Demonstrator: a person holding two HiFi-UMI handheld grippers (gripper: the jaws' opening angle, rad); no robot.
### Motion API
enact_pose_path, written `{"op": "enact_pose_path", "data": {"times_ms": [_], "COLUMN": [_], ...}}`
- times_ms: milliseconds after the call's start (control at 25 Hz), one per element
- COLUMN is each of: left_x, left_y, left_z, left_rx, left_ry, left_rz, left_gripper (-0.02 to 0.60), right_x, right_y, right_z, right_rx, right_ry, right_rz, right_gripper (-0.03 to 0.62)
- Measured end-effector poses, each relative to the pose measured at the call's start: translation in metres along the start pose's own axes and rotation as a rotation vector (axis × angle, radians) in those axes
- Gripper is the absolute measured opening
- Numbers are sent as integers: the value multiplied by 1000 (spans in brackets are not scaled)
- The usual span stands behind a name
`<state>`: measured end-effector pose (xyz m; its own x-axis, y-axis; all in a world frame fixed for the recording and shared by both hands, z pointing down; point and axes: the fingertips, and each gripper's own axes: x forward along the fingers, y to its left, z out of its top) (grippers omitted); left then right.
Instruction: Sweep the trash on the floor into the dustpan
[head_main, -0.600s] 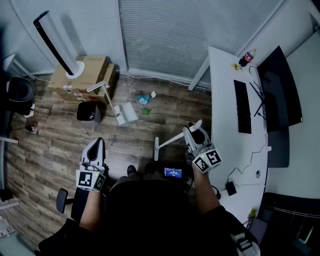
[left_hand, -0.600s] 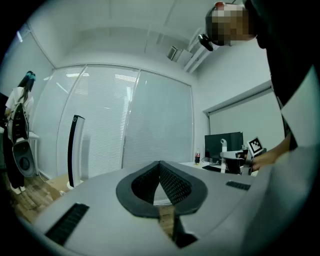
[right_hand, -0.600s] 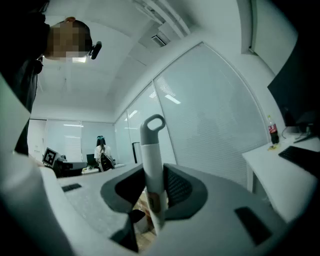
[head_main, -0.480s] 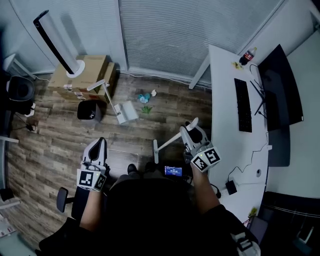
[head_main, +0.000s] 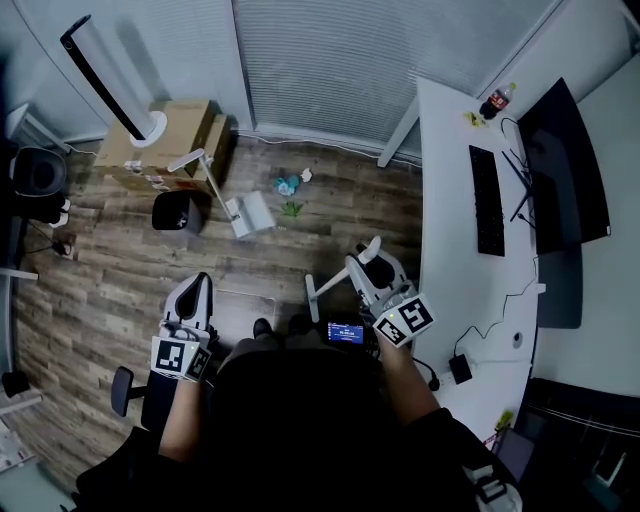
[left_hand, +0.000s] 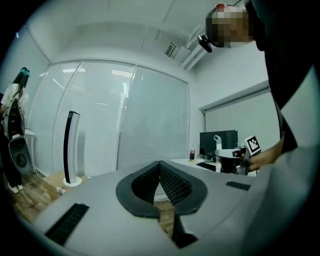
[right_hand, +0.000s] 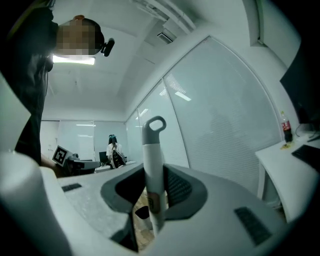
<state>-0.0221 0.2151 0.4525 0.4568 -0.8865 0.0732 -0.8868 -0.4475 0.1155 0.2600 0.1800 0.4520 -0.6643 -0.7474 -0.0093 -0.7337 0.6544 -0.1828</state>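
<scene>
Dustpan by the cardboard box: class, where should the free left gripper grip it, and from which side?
Probably the long white handle, near its top, coming from the person's side. It is slim and rises off the wide, flat pan; the cardboard box crowds its far side.

The wood floor (head_main: 120, 290) carries trash (head_main: 289, 185), a dustpan (head_main: 255, 213), a bin (head_main: 177, 212) and a box (head_main: 170, 135).

Left tool (left_hand: 160, 184) closed, empty.
</scene>
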Motion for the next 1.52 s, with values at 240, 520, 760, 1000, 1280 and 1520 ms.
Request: {"op": "enact_pose_path", "data": {"times_ms": [240, 520, 760, 1000, 1280, 1520], "left_x": [3, 5, -1, -11, -4, 3], "left_y": [-6, -8, -12, -6, 1, 6], "left_z": [-3, -2, 36, 36, 17, 17], "left_rx": [-10, -31, -143, -127, -122, -102], "left_ry": [-3, -4, -124, -116, -50, -28], "left_rz": [43, 77, 60, 75, 71, 66], "left_gripper": [-5, -5, -5, -5, -5, -5], "right_x": [-6, -17, -25, -24, -17, -13], "right_y": [-7, -21, -41, -50, -48, -48], "right_z": [0, 5, 12, 7, -1, -3], "right_rx": [-45, -55, -24, 10, 46, 56], "right_ry": [19, -2, -43, -39, -12, -14], "right_rz": [-36, -44, -64, -96, -88, -76], "right_gripper": [106, 107, 109, 109, 109, 109]}}
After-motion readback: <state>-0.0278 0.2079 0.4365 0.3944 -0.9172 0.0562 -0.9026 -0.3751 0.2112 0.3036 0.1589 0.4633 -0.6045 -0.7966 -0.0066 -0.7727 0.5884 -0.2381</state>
